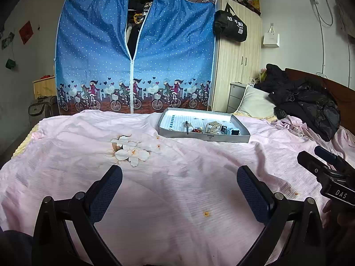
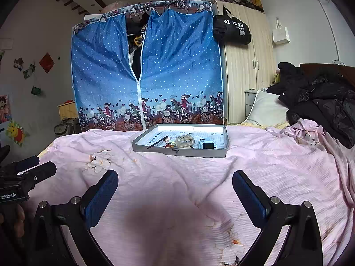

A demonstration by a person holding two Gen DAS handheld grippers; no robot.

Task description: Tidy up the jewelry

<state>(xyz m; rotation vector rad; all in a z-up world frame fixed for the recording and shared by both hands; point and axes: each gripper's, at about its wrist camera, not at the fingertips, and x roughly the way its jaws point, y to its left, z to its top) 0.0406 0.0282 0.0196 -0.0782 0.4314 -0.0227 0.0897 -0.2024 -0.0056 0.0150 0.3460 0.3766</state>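
Ahead of both tongs: a grey tray (image 2: 177,151) sits on the pink bedsheet (image 2: 177,188), well apart from my fingertips.
Left tongs (image 1: 179,184): mine, spread wide, nothing between the blue pads (image 1: 253,195), hovering over bare sheet.
Right tongs (image 2: 175,188): same deal, fingers wide apart and empty, low over the sheet.
Jewelry: small bits (image 2: 169,144) lie near the tray's front wall, too tiny to make out properly.
Also in the tray: a dark pen-like stick (image 2: 158,142) left of the bits, a beige ribbed thing (image 2: 185,141) right of them, then a light blue box (image 2: 207,143) furthest right.
Behind the tray: a blue dotted fabric wardrobe (image 2: 177,66), zip partly open.
Right of my tongs: black jackets (image 2: 321,102) heaped on the bed.
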